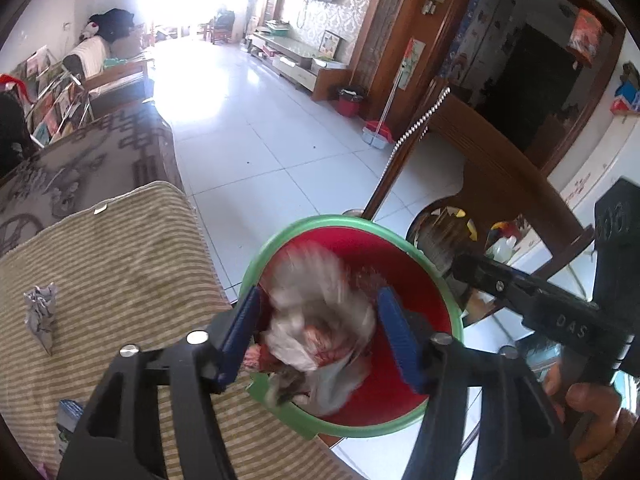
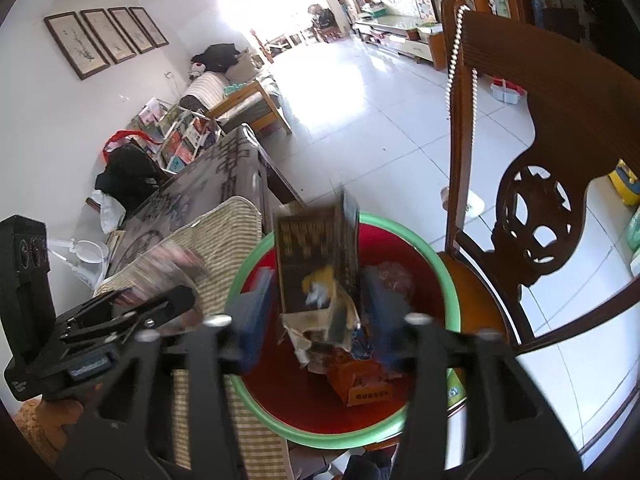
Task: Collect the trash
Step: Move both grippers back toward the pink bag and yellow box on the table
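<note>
A red basin with a green rim (image 1: 362, 222) stands beside the striped cloth surface (image 1: 120, 264); it also shows in the right wrist view (image 2: 400, 232). My left gripper (image 1: 320, 336) is open above the basin, and a blurred white wrapper (image 1: 316, 320) sits between its blue fingers (image 1: 244, 328), apart from both. My right gripper (image 2: 316, 320) is open over the basin, with a dark printed carton (image 2: 316, 264) blurred between its fingers (image 2: 252, 320). An orange box (image 2: 360, 384) lies in the basin. A crumpled grey paper (image 1: 40, 312) lies on the cloth.
A carved wooden chair (image 2: 532, 184) with a bead string (image 2: 460, 52) stands right of the basin. A patterned sofa (image 1: 80, 160) lies beyond the cloth. A small blue box (image 1: 70, 416) sits at the cloth's near edge. White tiled floor (image 1: 260, 120) stretches ahead.
</note>
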Available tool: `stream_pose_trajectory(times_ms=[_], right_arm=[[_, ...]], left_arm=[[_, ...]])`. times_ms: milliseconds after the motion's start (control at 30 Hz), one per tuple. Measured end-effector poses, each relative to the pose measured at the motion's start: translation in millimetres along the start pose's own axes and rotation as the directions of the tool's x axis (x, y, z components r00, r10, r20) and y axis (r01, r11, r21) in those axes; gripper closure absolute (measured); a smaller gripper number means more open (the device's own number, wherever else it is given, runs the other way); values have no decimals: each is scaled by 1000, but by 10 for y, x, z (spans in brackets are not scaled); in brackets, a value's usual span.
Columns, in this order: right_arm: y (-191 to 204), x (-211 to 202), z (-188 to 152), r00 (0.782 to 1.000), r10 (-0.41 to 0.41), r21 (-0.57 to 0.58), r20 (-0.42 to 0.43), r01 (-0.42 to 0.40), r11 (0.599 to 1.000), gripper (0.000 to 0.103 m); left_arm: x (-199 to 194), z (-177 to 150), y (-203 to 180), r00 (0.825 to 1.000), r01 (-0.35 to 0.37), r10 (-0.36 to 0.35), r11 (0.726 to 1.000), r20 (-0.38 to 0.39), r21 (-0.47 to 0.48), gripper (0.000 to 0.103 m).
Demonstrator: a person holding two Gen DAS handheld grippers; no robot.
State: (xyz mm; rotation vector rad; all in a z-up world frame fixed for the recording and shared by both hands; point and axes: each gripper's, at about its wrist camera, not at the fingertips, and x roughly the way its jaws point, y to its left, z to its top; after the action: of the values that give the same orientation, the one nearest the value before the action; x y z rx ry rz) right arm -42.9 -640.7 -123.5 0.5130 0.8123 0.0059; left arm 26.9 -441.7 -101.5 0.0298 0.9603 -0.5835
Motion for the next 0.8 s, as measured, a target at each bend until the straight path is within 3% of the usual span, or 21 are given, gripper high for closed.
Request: stream_pose_trajectory(times_ms=[367, 633, 800], right_arm=[[495, 220, 6, 999, 31, -75, -34, -33, 997, 43], [1261, 571, -134, 992, 73, -165, -101, -90, 982, 40], [1830, 770, -315, 985, 90, -213, -145, -120, 970, 40]], left_arm=[[-285, -89, 498, 997, -70, 71, 996, 35, -47, 44], [-674, -330, 1094, 987, -136, 144, 985, 71, -108, 44], [-985, -591, 1657, 981, -168, 180, 974, 70, -150, 44]])
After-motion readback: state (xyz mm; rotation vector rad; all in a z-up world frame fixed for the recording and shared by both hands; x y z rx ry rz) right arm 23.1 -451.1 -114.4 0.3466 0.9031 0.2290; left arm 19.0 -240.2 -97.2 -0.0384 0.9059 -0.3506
